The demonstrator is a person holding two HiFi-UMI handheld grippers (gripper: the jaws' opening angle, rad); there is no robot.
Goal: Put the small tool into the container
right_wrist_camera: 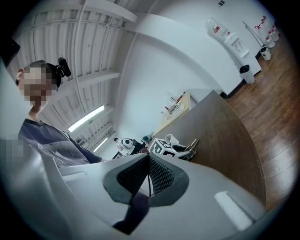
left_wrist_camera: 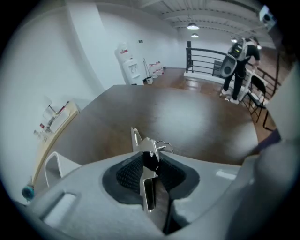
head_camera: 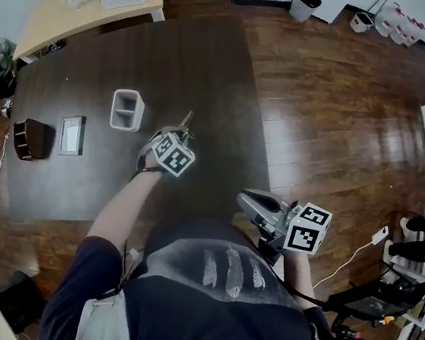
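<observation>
- The right gripper (right_wrist_camera: 149, 161) sits closest to the body, off the edge of the table (head_camera: 212, 69). Its jaws are together with nothing between them. It looks parked there so it stays out of the way of the other hand.
- The left gripper (left_wrist_camera: 150, 161) is held out over the table, a little ahead of the body. Its jaws are clamped on the tool (left_wrist_camera: 148, 190), a small metal piece with a dark pivot.
- The tool stands lengthwise between the pads, its tip poking out past them. Gripped at mid-body like this, it should hang steady and go in tip first.
- The tool is in the air, clear of the table, so the pick-up seems done and the carry is the step in hand.
- The container (head_camera: 128, 93) stands beyond and to the left of the left gripper, near it but not under it. It is white, upright and open on top. It seems split into two compartments and I cannot tell which one is meant.
- Judging from this, the left gripper needs to swing left and forward until the tool is above the opening before the jaws part. Letting go short of that would drop the tool on the table.
- Further left lie a dark box (head_camera: 32, 138) and a flat frame (head_camera: 72, 135), well apart from the container.
- Farthest off, a pale desk (head_camera: 94, 6) carries clutter that plays no part in the task.
</observation>
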